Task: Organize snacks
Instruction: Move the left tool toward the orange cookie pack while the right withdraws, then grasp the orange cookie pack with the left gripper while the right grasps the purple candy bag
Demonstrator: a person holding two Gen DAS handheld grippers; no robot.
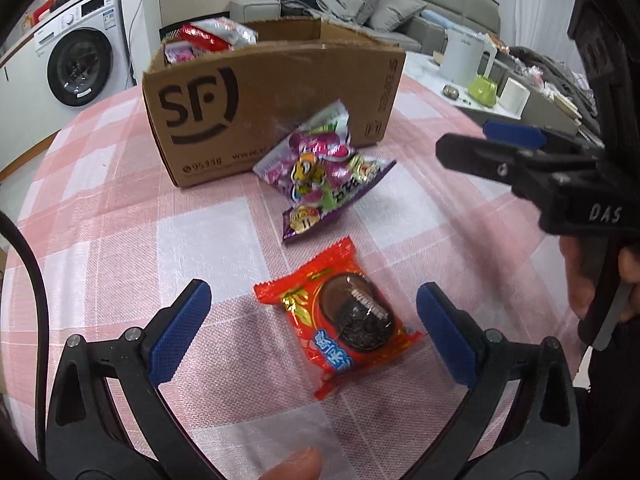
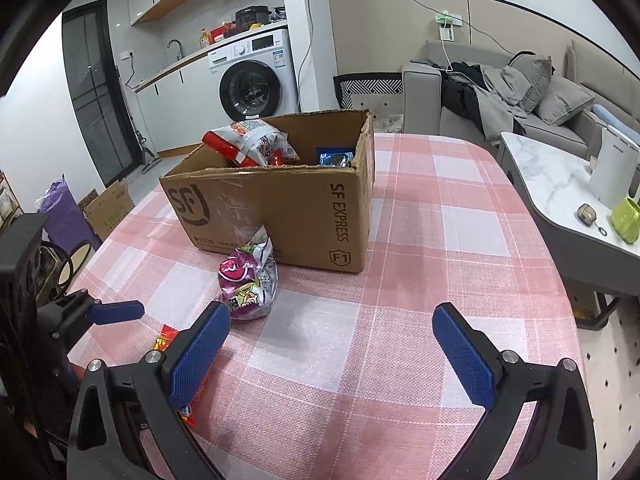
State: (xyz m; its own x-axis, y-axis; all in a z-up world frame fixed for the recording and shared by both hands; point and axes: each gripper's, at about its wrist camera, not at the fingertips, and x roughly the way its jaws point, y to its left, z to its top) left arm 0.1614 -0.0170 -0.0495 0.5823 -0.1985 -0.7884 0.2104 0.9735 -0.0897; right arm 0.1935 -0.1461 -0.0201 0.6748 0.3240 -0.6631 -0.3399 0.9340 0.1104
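A cardboard box (image 1: 276, 96) is being seen standing on the surface (image 1: 208, 236), which is covered by a pink and white checked cloth. In the left wrist view the box is lying toward 12 o'clock. Several snack packets are being held inside it, among them a red and white bag (image 2: 252, 142) at its left end and a blue packet (image 2: 335, 158) at its right end.

A purple candy bag (image 1: 324, 172) is being seen leaning against the box's front wall, at 6 o'clock from it. A red cookie packet (image 1: 344, 320) is lying flat on the cloth, just nearer than the candy bag and apart from it.

The left gripper (image 1: 314, 328) is being held low over the surface with its jaws spread wide, and the red cookie packet is lying between them without being touched by either blue pad.

The right gripper (image 2: 332, 356) is being held with its jaws wide apart and nothing between them; only bare cloth is being framed there. In the left wrist view it is being seen at 3 o'clock.
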